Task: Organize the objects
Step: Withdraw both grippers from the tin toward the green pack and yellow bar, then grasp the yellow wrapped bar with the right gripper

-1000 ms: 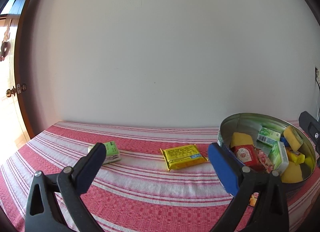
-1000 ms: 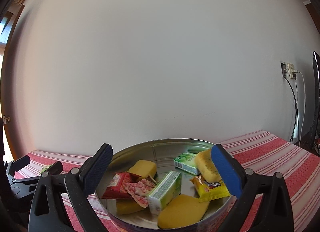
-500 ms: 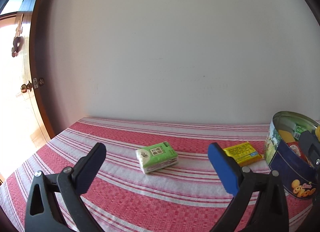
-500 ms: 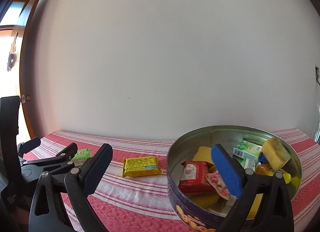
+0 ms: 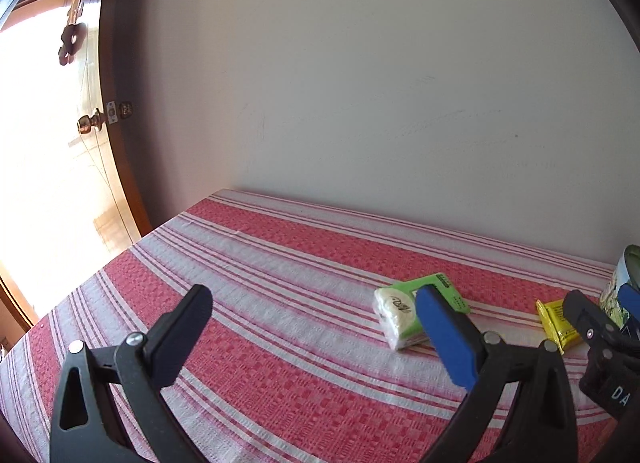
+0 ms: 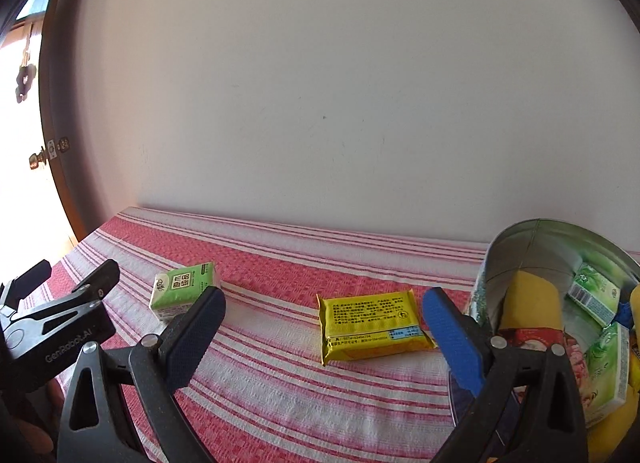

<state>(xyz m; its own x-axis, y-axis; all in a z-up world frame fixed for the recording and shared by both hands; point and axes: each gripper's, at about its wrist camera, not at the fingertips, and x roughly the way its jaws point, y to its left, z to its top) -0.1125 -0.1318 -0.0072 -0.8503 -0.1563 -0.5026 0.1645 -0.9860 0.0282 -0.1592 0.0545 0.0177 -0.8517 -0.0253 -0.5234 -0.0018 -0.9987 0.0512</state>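
Note:
A green tissue pack [image 5: 416, 313] lies on the red striped tablecloth [image 5: 280, 263]; in the right wrist view it [image 6: 182, 289] lies at the left. A yellow flat packet [image 6: 370, 325] lies between it and a round metal tin [image 6: 532, 247] that holds several packs and yellow sponges. My left gripper [image 5: 316, 333] is open and empty, with its right finger in front of the tissue pack. My right gripper [image 6: 324, 333] is open and empty, just in front of the yellow packet. The left gripper also shows in the right wrist view [image 6: 60, 303].
A white wall runs behind the table. A wooden door with a brass knob [image 5: 90, 123] stands at the left, next to the table's left edge. The yellow packet [image 5: 558, 323] and the tin's rim [image 5: 628, 263] show at the right of the left wrist view.
Both grippers have swung left. The tin has slid to the right edge of both views. The tissue pack and yellow packet now sit nearer the fingers. Both grippers stay open.

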